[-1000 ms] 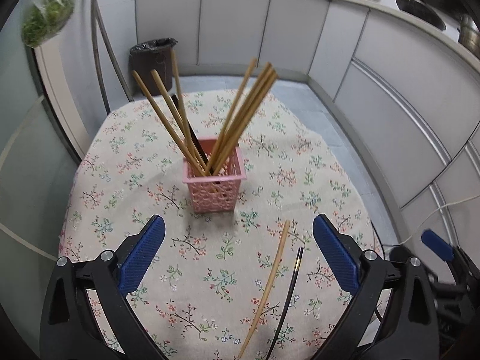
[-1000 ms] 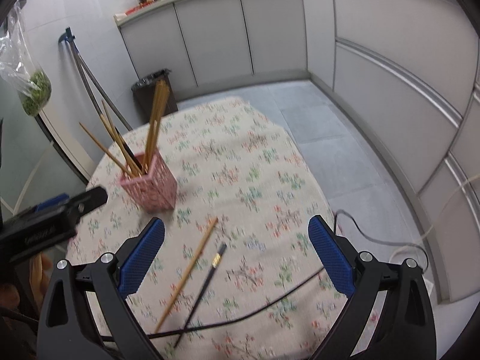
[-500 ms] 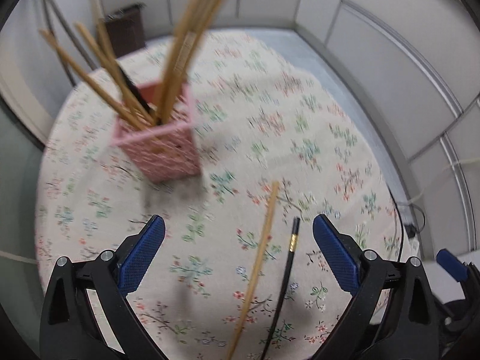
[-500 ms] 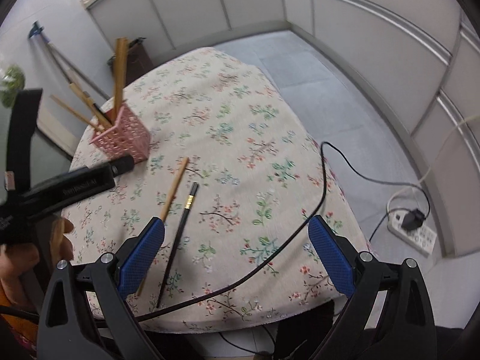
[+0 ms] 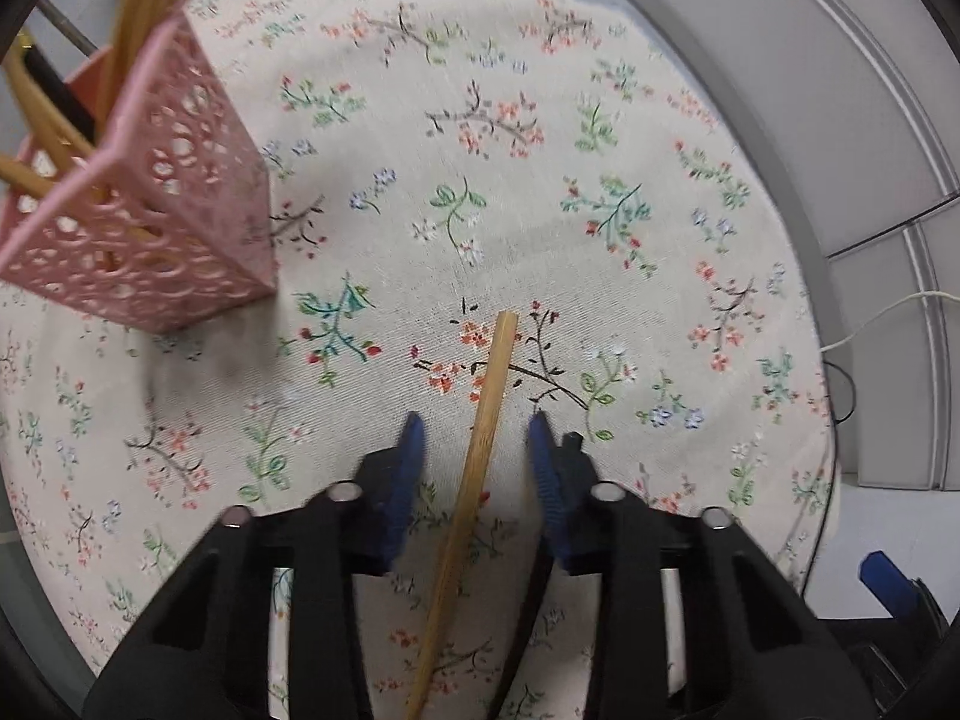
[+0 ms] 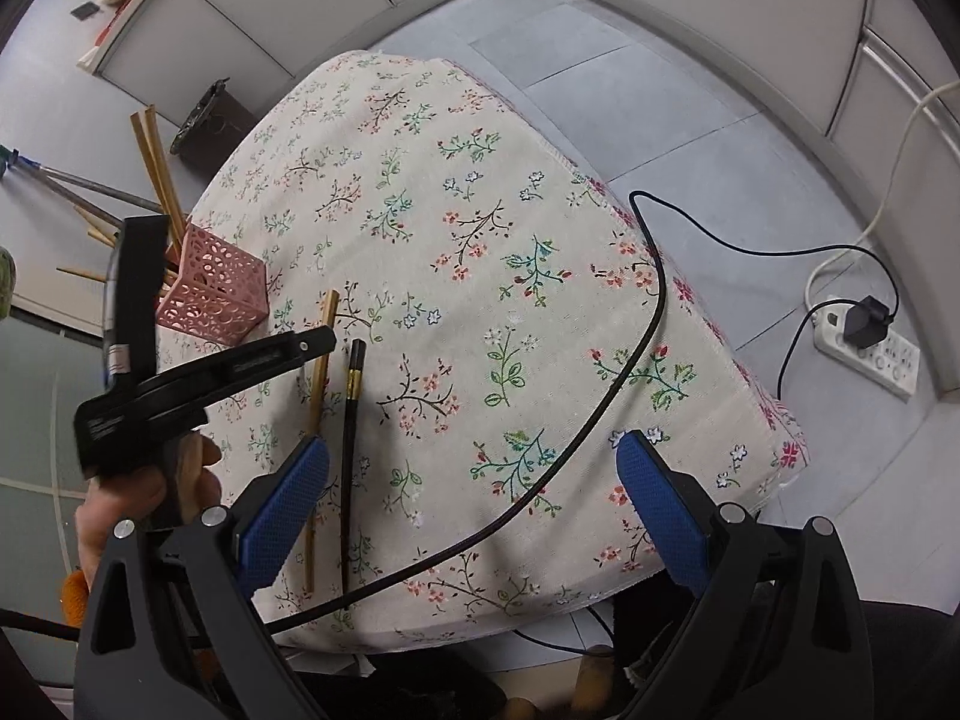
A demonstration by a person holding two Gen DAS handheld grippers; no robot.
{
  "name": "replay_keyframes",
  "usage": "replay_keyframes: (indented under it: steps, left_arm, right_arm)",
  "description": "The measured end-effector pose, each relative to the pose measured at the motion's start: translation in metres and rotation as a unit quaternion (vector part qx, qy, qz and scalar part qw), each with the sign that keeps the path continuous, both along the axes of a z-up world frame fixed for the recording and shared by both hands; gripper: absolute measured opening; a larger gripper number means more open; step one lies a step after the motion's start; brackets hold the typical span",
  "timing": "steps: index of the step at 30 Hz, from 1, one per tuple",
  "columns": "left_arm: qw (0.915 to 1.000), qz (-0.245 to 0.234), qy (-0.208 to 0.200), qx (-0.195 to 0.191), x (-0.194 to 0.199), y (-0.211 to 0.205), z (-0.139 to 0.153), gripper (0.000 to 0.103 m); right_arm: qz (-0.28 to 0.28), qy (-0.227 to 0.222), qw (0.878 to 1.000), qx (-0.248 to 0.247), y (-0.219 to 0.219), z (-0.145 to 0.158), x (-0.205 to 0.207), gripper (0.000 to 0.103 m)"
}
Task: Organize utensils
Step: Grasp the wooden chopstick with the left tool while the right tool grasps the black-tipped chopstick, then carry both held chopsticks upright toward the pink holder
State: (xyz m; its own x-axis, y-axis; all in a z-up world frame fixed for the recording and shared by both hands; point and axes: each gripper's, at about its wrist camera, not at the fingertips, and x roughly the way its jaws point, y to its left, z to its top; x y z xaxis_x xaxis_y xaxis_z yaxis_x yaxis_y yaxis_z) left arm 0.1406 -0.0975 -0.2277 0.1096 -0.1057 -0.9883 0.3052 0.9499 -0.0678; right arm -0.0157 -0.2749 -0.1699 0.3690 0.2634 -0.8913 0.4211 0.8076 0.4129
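- The left claw (image 5: 474,429) has dropped from above the pink basket (image 5: 150,222) to the tabletop (image 5: 480,150) – its jaws are closing around the bamboo chopstick (image 5: 480,450), pads not yet touching it.
- The black chopstick (image 6: 348,432) lies just beside it, untouched.
- The right claw (image 6: 474,480) hangs wide open, holding nothing.
- A pickup looks imminent – then the basket, where other chopsticks already stand.

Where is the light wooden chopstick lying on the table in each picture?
Left wrist: the wooden chopstick runs up from the bottom middle, between the closing jaws of the left gripper.
Right wrist: it lies at lower left, just left of the black chopstick.
Shared landmark: the pink basket, up and left of it in both.
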Motion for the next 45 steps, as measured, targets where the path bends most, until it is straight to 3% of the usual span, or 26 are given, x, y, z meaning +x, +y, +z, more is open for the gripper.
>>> replay_keyframes:
  steps: [3,4,6,14,18,21,25,28,30,32,34,36,39,45]
  left_arm:
    - [0.9997,-0.01,-0.017,0.013,-0.001,-0.001,-0.002,0.019]
    - [0.9997,-0.011,-0.017,0.01,-0.001,-0.001,-0.002,0.009]
    - [0.9997,-0.012,-0.021,0.01,-0.004,0.004,-0.002,0.007]
    - [0.998,0.009,-0.063,0.002,-0.027,0.052,0.034,0.006]
    - [0.9958,0.023,-0.088,-0.011,-0.04,0.074,0.06,0.007]
    - [0.9937,0.028,-0.108,-0.017,-0.044,0.083,0.081,0.007]
    - [0.9905,0.028,-0.132,-0.029,-0.055,0.093,0.104,0.007]
    - [0.9883,0.03,-0.145,-0.036,-0.06,0.098,0.115,0.007]
    - [0.9875,0.031,-0.151,-0.036,-0.06,0.097,0.116,0.007]
    - [0.9867,0.035,-0.155,-0.035,-0.061,0.101,0.119,0.007]
    - [0.9856,0.04,-0.16,-0.035,-0.062,0.104,0.123,0.007]
    - [0.9843,0.043,-0.166,-0.038,-0.064,0.108,0.128,0.007]
    - [0.9811,0.05,-0.181,-0.046,-0.068,0.119,0.138,0.007]
    - [0.9733,0.068,-0.208,-0.07,-0.085,0.143,0.161,0.007]
  right_arm:
    - [0.002,0.004,1.0,-0.012,0.003,-0.002,0.006,0.094]
    - [0.003,0.005,1.0,-0.016,0.002,-0.004,0.008,0.094]
    - [0.007,0.01,0.999,-0.034,0.006,-0.007,0.017,0.094]
    - [0.038,0.035,0.998,-0.035,0.041,-0.03,0.064,0.088]
    - [0.057,0.063,0.996,-0.033,0.065,-0.046,0.083,0.069]
    - [0.06,0.086,0.993,-0.049,0.082,-0.058,0.097,0.058]
    - [0.066,0.095,0.986,-0.123,0.105,-0.063,0.109,0.059]
    - [0.064,0.092,0.983,-0.146,0.113,-0.063,0.111,0.058]
    - [0.069,0.083,0.983,-0.15,0.119,-0.061,0.111,0.05]
    - [0.083,0.072,0.982,-0.155,0.13,-0.059,0.111,0.033]
    - [0.095,0.062,0.981,-0.159,0.14,-0.057,0.113,0.01]
    - [0.091,0.049,0.984,-0.145,0.145,-0.056,0.113,0.008]
    - [0.08,0.018,0.993,-0.08,0.137,-0.046,0.108,0.007]
    - [0.074,-0.1,0.991,-0.05,0.121,0.018,0.078,0.007]
